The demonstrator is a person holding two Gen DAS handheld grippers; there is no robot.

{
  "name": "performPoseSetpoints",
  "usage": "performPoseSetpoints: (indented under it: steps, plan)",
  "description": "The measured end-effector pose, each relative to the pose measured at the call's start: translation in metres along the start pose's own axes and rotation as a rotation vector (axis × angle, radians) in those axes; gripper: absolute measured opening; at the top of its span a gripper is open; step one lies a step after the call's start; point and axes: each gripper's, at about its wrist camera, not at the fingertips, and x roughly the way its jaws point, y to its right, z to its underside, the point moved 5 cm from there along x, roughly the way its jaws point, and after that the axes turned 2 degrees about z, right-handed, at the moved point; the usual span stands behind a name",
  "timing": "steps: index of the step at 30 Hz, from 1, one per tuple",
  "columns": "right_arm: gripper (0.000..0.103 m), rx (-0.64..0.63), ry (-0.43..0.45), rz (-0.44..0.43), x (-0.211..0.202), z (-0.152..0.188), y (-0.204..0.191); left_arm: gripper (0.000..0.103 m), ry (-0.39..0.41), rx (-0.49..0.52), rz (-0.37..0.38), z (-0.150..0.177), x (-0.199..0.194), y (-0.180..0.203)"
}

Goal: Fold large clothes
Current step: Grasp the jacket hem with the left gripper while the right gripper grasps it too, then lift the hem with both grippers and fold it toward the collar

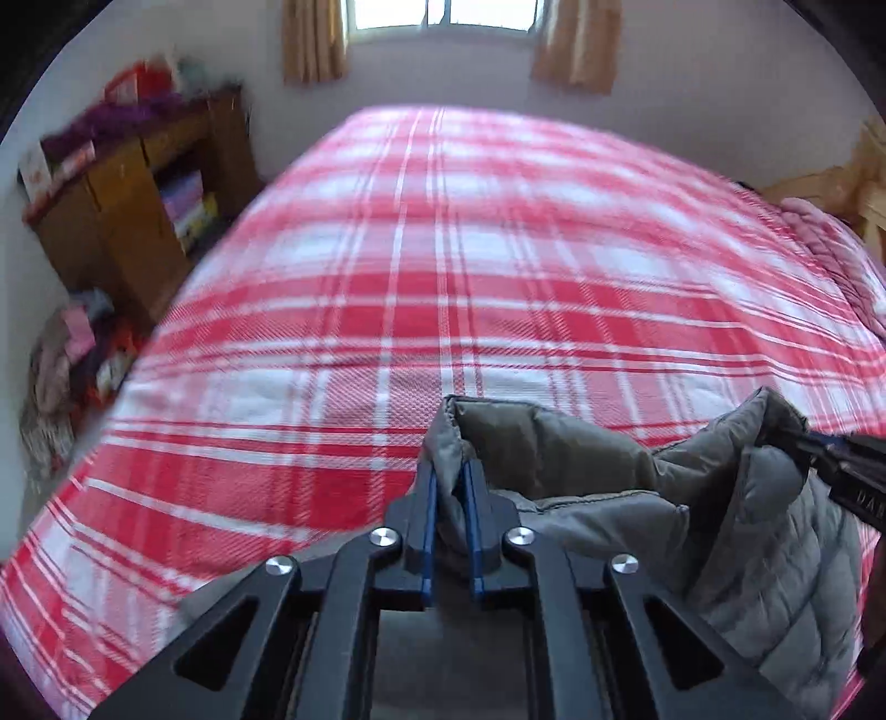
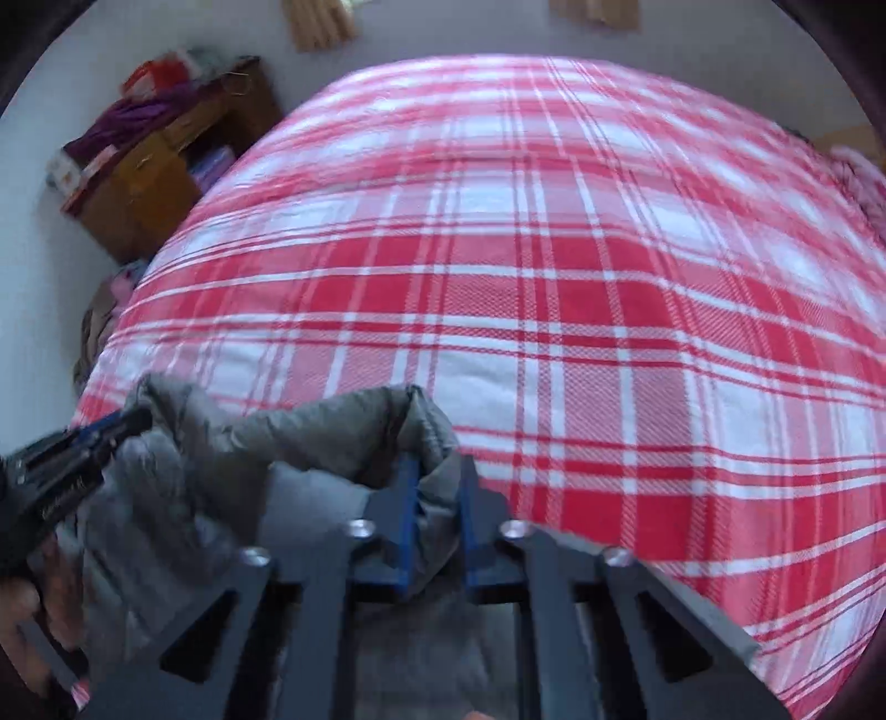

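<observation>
Red-and-white plaid bedding (image 1: 443, 266) filled nearly all of both wrist views. At the bottom of my left view, the left gripper (image 1: 449, 471) had its blue pads pinched on a fold of the grey quilted jacket (image 1: 554, 443), which lay at the near edge of the bed. At the right edge of that frame, the right gripper (image 1: 814, 443) clamped another bunch of the same jacket. My right view confirmed it: fabric squeezed between the pads at lower centre. Farther off, in the upper left of the frame, I saw a cluttered wooden cabinet (image 1: 138, 188), and at the top a curtained window (image 1: 443, 14).
</observation>
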Motion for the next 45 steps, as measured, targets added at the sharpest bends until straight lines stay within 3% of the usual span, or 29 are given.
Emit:
performPoseSetpoints:
  steps: [2, 7, 14, 18, 23, 25, 26, 27, 29, 30, 32, 33, 34, 35, 36, 39, 42, 45]
  plan:
    - [0.01, -0.056, 0.044, 0.017, -0.021, 0.008, -0.003, 0.005, 0.044, 0.01, 0.032, 0.012, -0.027, 0.001]
    - [0.007, -0.168, 0.154, 0.073, -0.065, 0.043, -0.006, 0.003, 0.146, 0.034, 0.022, 0.054, -0.067, -0.005]
    - [0.005, -0.094, 0.174, 0.058, -0.052, 0.091, 0.01, 0.001, 0.081, -0.006, -0.031, 0.109, -0.04, -0.008]
    - [0.005, -0.084, 0.146, 0.096, -0.032, 0.109, 0.018, 0.001, 0.051, -0.021, -0.053, 0.116, -0.024, -0.012]
    - [0.006, -0.096, 0.174, 0.111, -0.04, 0.106, 0.02, 0.002, 0.039, -0.009, -0.082, 0.116, -0.044, -0.015]
    - [0.022, -0.108, 0.18, 0.108, -0.047, 0.105, 0.022, 0.002, 0.055, -0.008, -0.119, 0.116, -0.062, -0.022]
    - [0.04, -0.114, 0.183, 0.122, -0.05, 0.106, 0.024, 0.002, 0.068, -0.01, -0.127, 0.115, -0.071, -0.026]
    - [0.049, -0.119, 0.181, 0.127, -0.054, 0.107, 0.027, 0.002, 0.1, -0.016, -0.143, 0.111, -0.085, -0.031]
    - [0.049, -0.122, 0.183, 0.119, -0.062, 0.109, 0.033, 0.003, 0.153, -0.041, -0.177, 0.098, -0.103, -0.039]
    - [0.049, -0.124, 0.185, 0.128, -0.067, 0.11, 0.037, 0.006, 0.169, -0.056, -0.172, 0.092, -0.108, -0.042]
    - [0.049, -0.113, 0.199, 0.133, -0.077, 0.111, 0.044, 0.04, 0.217, -0.093, -0.169, 0.065, -0.119, -0.044]
    - [0.049, -0.092, 0.214, 0.133, -0.085, 0.108, 0.047, 0.086, 0.247, -0.106, -0.189, 0.052, -0.122, -0.043]
    - [0.049, -0.067, 0.233, 0.138, -0.092, 0.103, 0.05, 0.102, 0.286, -0.117, -0.203, 0.042, -0.125, -0.041]
    - [0.049, -0.05, 0.245, 0.134, -0.097, 0.099, 0.05, 0.102, 0.344, -0.131, -0.198, 0.028, -0.125, -0.037]
    - [0.049, -0.024, 0.258, 0.113, -0.102, 0.092, 0.049, 0.102, 0.354, -0.137, -0.183, 0.015, -0.12, -0.032]
    - [0.05, 0.013, 0.277, 0.052, -0.103, 0.066, 0.035, 0.102, 0.28, -0.102, -0.156, -0.012, -0.09, -0.011]
    - [0.05, 0.008, 0.287, 0.017, -0.092, 0.043, 0.013, 0.102, 0.262, -0.066, -0.225, -0.014, -0.067, -0.001]
    - [0.05, 0.028, 0.262, -0.025, -0.075, 0.033, -0.004, 0.102, 0.225, -0.002, -0.323, 0.01, -0.05, 0.004]
